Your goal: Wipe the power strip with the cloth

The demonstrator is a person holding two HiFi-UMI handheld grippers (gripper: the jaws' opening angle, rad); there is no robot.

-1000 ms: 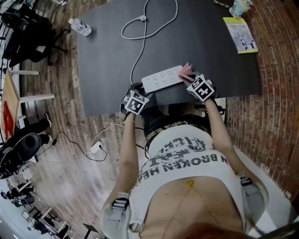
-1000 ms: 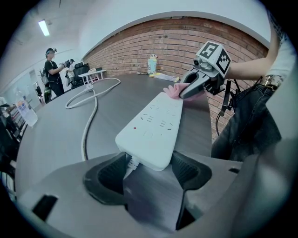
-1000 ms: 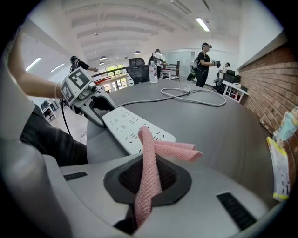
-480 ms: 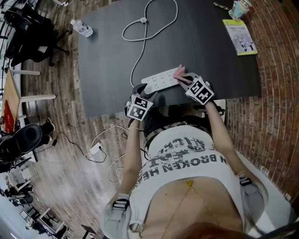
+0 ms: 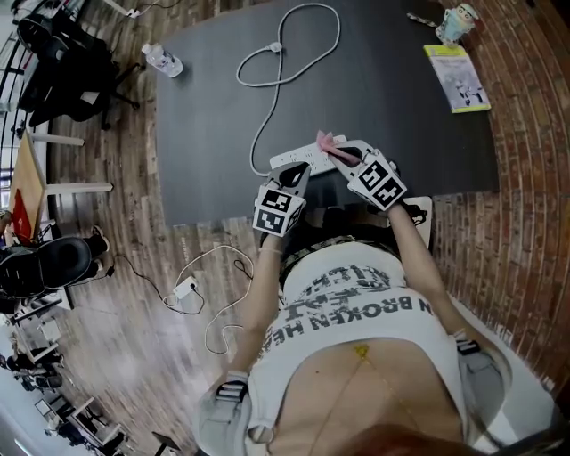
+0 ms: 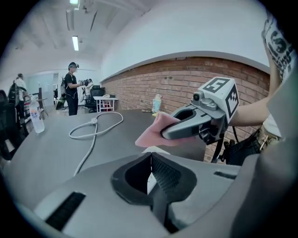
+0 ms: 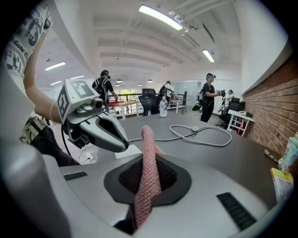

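The white power strip [image 5: 294,158] lies near the front edge of the dark table [image 5: 401,107], with its white cable [image 5: 276,80] looping away behind it. My right gripper [image 5: 343,153] is shut on the pink cloth [image 5: 328,142] and holds it on the strip's right part. In the right gripper view the cloth [image 7: 148,172] stands pinched upright between the jaws. My left gripper [image 5: 298,175] is shut with nothing between its jaws, its tips over the strip's near left part. A sliver of the strip [image 6: 156,149] shows just past its tips.
A water bottle [image 5: 165,61] stands at the table's far left corner. A yellow booklet [image 5: 461,76] and a cup [image 5: 454,20] sit at the far right. Office chairs [image 5: 62,62] stand on the wooden floor to the left, and a charger with cable [image 5: 187,287] lies below the table.
My left gripper has moved up from the table's edge onto the strip and closed its jaws. My right gripper has slid the cloth leftward along the strip.
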